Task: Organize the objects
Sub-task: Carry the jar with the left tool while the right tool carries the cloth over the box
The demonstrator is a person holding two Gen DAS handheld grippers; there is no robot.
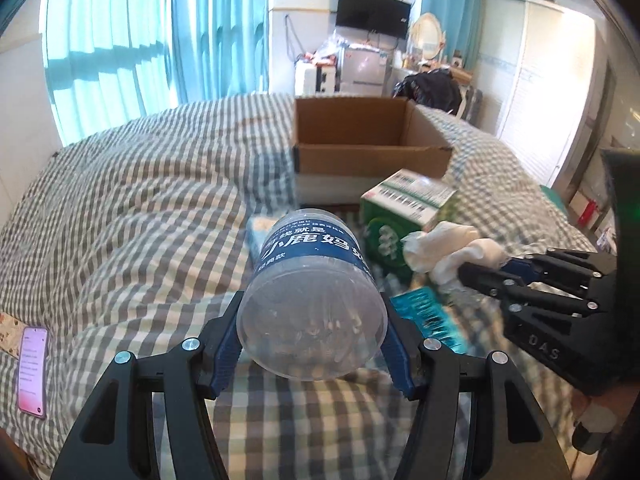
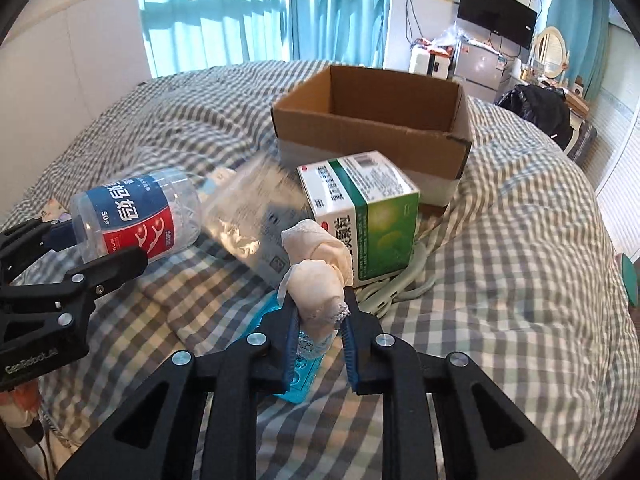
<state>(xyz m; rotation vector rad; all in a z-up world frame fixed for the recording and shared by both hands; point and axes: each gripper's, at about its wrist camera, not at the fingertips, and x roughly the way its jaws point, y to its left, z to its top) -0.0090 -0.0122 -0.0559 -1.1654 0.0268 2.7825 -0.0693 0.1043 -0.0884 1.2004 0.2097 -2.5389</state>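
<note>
My left gripper [image 1: 312,344] is shut on a clear plastic jar of floss picks [image 1: 312,300] with a blue label, held above the bed; the jar also shows in the right wrist view [image 2: 136,216]. My right gripper [image 2: 320,316] is shut on a rolled white cloth [image 2: 316,288], which also shows in the left wrist view [image 1: 448,252]. An open cardboard box [image 1: 368,140] stands on the bed beyond both grippers, also in the right wrist view [image 2: 372,120]. A green and white medicine box [image 2: 364,212] lies in front of it.
A checked duvet [image 1: 140,208] covers the bed. A blue packet [image 2: 296,372] and a clear plastic bag [image 2: 256,216] lie under the grippers. A white power strip cable [image 2: 400,284] lies by the medicine box. A phone [image 1: 32,372] lies at the left.
</note>
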